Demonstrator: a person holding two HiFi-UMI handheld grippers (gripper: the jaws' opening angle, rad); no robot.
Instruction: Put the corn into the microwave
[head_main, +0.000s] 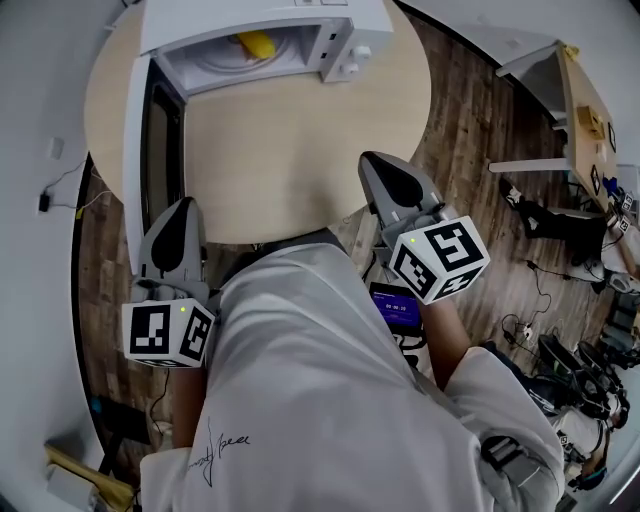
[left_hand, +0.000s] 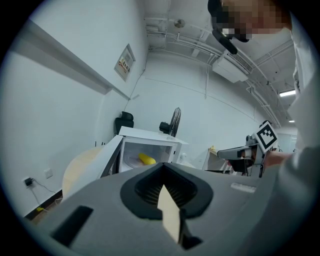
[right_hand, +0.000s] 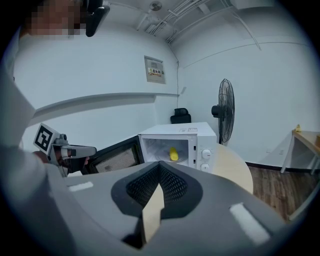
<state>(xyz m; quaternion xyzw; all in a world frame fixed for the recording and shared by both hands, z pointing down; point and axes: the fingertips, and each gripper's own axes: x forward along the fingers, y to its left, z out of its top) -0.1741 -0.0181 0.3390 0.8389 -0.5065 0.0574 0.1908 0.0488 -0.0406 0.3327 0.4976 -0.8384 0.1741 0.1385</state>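
The yellow corn (head_main: 257, 43) lies inside the white microwave (head_main: 345, 25), on its turntable, and also shows in the left gripper view (left_hand: 146, 159) and the right gripper view (right_hand: 173, 153). The microwave door (head_main: 150, 130) hangs wide open to the left. My left gripper (head_main: 183, 208) is shut and empty, off the table's near left edge beside the door's end. My right gripper (head_main: 377, 162) is shut and empty, its tip just over the near right edge of the round table (head_main: 300, 140). Both sit well short of the microwave.
The microwave stands at the far side of the round table. A wooden desk (head_main: 585, 110) stands far right, with cables and gear on the floor (head_main: 560, 340) below it. A standing fan (right_hand: 226, 112) is behind the microwave. A lit phone screen (head_main: 397, 305) is by my right arm.
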